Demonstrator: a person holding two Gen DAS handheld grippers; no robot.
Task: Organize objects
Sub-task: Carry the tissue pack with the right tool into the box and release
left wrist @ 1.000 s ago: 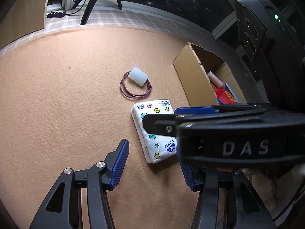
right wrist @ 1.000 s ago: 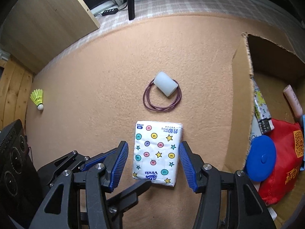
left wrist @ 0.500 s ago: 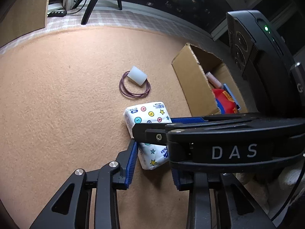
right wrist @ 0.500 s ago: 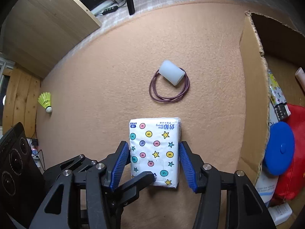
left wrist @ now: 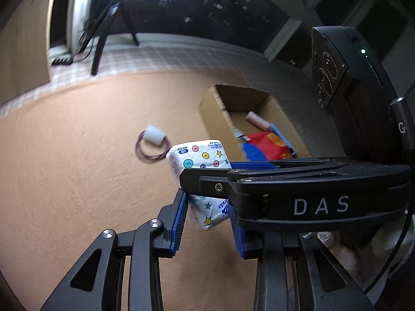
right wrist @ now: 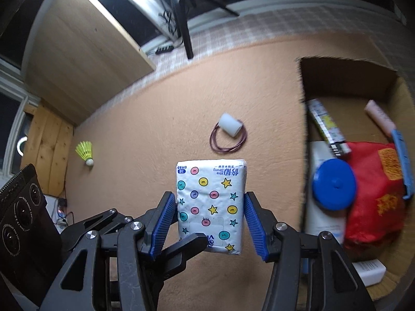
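Note:
A white tissue pack (left wrist: 199, 160) with coloured dots and stars is held off the orange carpet. Both grippers sit on it, one above the other. My left gripper (left wrist: 207, 223) is shut on its lower end. In the right wrist view my right gripper (right wrist: 210, 223) has its blue pads against both sides of the pack (right wrist: 211, 197). An open cardboard box (right wrist: 303, 119) lies to the right, also in the left wrist view (left wrist: 212, 114). It holds a red bag (right wrist: 373, 186), a blue lid (right wrist: 333, 184) and other items.
A white foam cylinder (right wrist: 229, 125) lies on purple rings (right wrist: 228, 145) beyond the pack. A yellow shuttlecock (right wrist: 85, 153) lies at the left. A wooden panel (right wrist: 77, 59) and tripod legs (right wrist: 184, 33) stand at the carpet's far edge.
Both grippers closed on the tissue pack and lifted it off the carpet. The views tilted up, showing more of the room and the box.

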